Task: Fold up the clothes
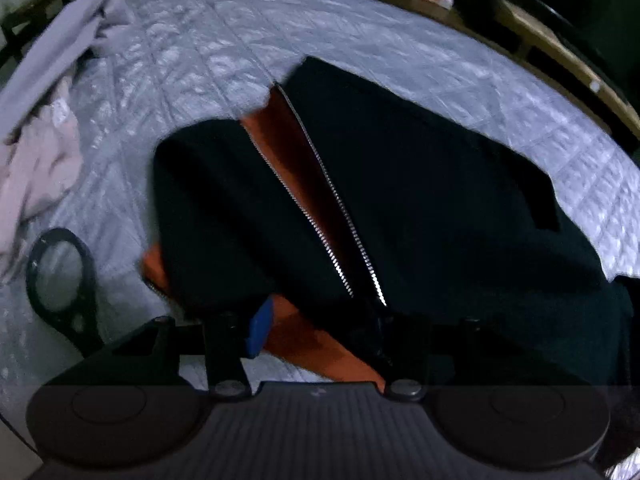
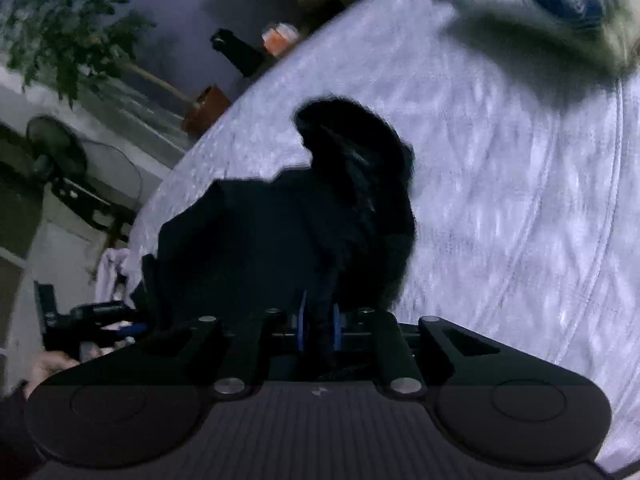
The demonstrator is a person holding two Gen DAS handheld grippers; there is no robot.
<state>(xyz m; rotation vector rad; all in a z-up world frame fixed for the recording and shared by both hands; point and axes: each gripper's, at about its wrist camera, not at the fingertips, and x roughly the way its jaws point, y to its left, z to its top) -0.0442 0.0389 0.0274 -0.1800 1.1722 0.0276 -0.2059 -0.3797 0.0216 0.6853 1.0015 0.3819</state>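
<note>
Clothes pile beside black jacket

Both fisheye views are dim and bluish, edges bowed and darkened, motion blur smearing the quilted bedspread and swallowing detail in the black jacket.

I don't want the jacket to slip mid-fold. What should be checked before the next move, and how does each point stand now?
1. Right gripper shut on the black jacket: ok, dark fabric is pinched between the blue pads.
2. Left gripper hold on the jacket: cannot tell, only one blue pad shows beside the orange lining.
3. Zipper state: not ok for a neat fold, it lies open with lining exposed.
4. Quilted cover free beyond the jacket: ok.
5. Other clothes apart from the jacket: ok, piled at the left edge.
</note>
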